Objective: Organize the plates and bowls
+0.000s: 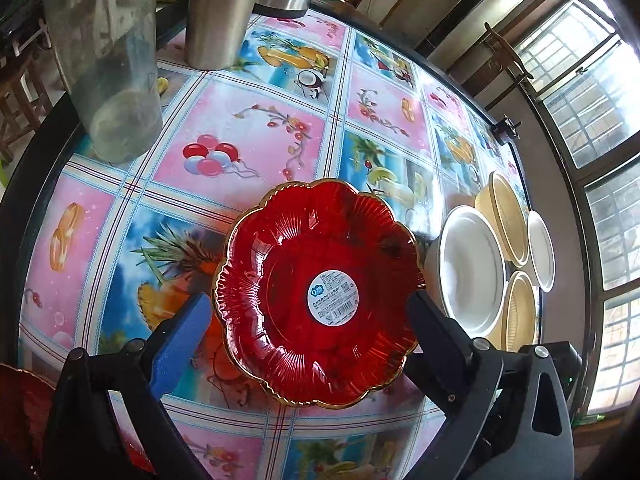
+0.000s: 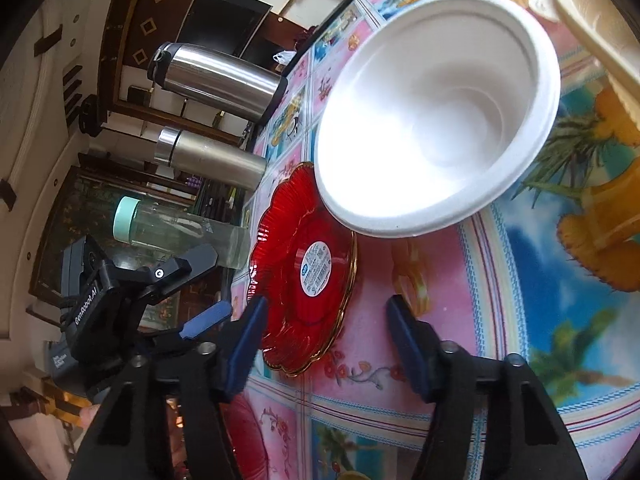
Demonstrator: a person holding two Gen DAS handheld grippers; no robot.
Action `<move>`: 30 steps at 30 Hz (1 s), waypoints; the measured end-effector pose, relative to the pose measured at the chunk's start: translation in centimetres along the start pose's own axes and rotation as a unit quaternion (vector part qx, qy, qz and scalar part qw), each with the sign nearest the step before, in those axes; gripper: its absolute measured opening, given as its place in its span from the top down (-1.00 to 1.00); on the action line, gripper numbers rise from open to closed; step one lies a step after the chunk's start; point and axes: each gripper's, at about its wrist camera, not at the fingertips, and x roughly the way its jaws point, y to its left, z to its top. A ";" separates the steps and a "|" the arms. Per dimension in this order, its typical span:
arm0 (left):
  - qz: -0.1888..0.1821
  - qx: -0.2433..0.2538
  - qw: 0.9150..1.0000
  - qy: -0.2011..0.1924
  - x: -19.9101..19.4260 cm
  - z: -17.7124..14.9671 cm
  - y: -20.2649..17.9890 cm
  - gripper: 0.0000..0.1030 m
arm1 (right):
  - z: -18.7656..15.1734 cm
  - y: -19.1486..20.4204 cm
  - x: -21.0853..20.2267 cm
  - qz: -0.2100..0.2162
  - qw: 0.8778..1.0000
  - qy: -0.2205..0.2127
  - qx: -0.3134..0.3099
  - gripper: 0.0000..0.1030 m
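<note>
A red glass plate (image 1: 320,292) with a scalloped gold rim and a round white sticker lies on the patterned tablecloth. My left gripper (image 1: 310,300) is open, one finger on each side of the plate and holding nothing. In the right wrist view the same red plate (image 2: 304,272) lies just ahead of my right gripper (image 2: 327,300), which is open and empty. The left gripper (image 2: 208,288) shows at the plate's far edge. A white bowl (image 2: 436,112) stands close beside the plate. The white bowl (image 1: 472,272) sits among beige bowls (image 1: 508,216) and a smaller white one (image 1: 540,248).
Two steel flasks (image 2: 216,76) and a clear bottle (image 2: 180,232) with a mint lid stand along the table's edge. A second red plate (image 2: 244,432) lies near my right gripper's base. The table's black rim (image 1: 24,184) curves around it; windows lie beyond the bowls.
</note>
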 end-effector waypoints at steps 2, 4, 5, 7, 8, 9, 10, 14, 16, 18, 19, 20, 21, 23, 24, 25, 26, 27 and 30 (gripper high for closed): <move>-0.001 0.003 1.000 0.003 0.4 0.0 0.0 -0.77 | 0.0 -0.3 0.3 0.005 1.000 0.005 0.005 0.05; -0.012 0.005 1.000 0.014 0.9 -0.1 0.0 -0.61 | 0.1 -0.5 0.4 0.010 1.000 0.005 0.012 0.16; -0.014 0.006 1.000 0.017 1.2 -0.2 -0.1 -0.51 | 0.1 -0.6 0.4 0.012 1.000 0.003 0.015 0.20; -0.010 0.011 1.000 0.022 1.8 -0.3 -0.2 -0.31 | 0.2 -0.6 0.5 0.014 1.000 0.000 0.016 0.24; -0.008 0.012 1.000 0.027 2.2 -0.4 -0.3 -0.18 | 0.2 -0.6 0.5 0.014 1.000 -0.001 0.016 0.25; -0.007 0.012 0.999 0.033 2.5 -0.5 -0.3 -0.12 | 0.2 -0.6 0.5 0.014 1.000 -0.002 0.014 0.25; -0.006 0.010 0.999 0.037 2.9 -0.5 -0.2 -0.10 | 0.2 -0.5 0.6 0.013 1.000 -0.003 0.011 0.25; -0.002 0.001 0.999 0.041 3.2 -0.9 0.1 0.04 | 0.3 -0.3 1.2 0.001 1.000 0.001 -0.004 0.49; -0.019 0.000 0.999 0.034 2.2 -0.8 -0.1 0.04 | 0.4 -0.4 1.4 0.000 1.000 0.007 -0.003 0.58; -0.017 0.009 1.000 0.021 0.7 -0.7 -0.4 0.04 | 0.4 -0.5 1.5 -0.002 1.000 0.008 -0.003 0.61; -0.003 0.010 1.000 -0.004 -0.4 -0.6 -0.6 0.04 | 0.3 -0.5 1.5 -0.004 1.000 0.008 -0.005 0.62; 0.013 0.016 1.000 -0.018 -1.1 -0.5 -0.6 0.00 | 0.3 -0.5 1.5 -0.005 1.000 0.009 -0.007 0.64; 0.037 0.021 0.999 -0.028 -1.7 -0.4 -0.5 0.00 | 0.2 -0.5 1.6 -0.005 1.000 0.010 -0.007 0.64; 0.071 0.016 0.997 -0.026 -1.9 -0.2 0.3 -0.01 | 0.3 -0.6 1.6 -0.004 1.000 0.011 -0.004 0.67; 0.074 0.007 0.997 -0.019 -1.7 -0.2 1.0 -0.01 | 0.3 -0.7 1.6 -0.004 1.000 0.011 -0.003 0.68; 0.076 -0.003 0.997 -0.010 -1.2 -0.2 1.7 -0.01 | 0.2 -0.7 1.6 -0.004 1.000 0.011 -0.002 0.71; 0.080 -0.011 0.997 0.000 -0.6 -0.2 2.3 -0.01 | 0.2 -0.7 1.6 -0.005 1.000 0.010 -0.001 0.71; 0.082 -0.018 0.996 0.009 0.1 -0.3 2.8 -0.01 | 0.2 -0.8 1.6 -0.006 1.000 0.010 -0.003 0.71; 0.068 -0.031 0.997 0.029 1.8 -0.5 3.2 -0.01 | 0.2 -0.6 1.6 -0.008 1.000 0.011 -0.008 0.71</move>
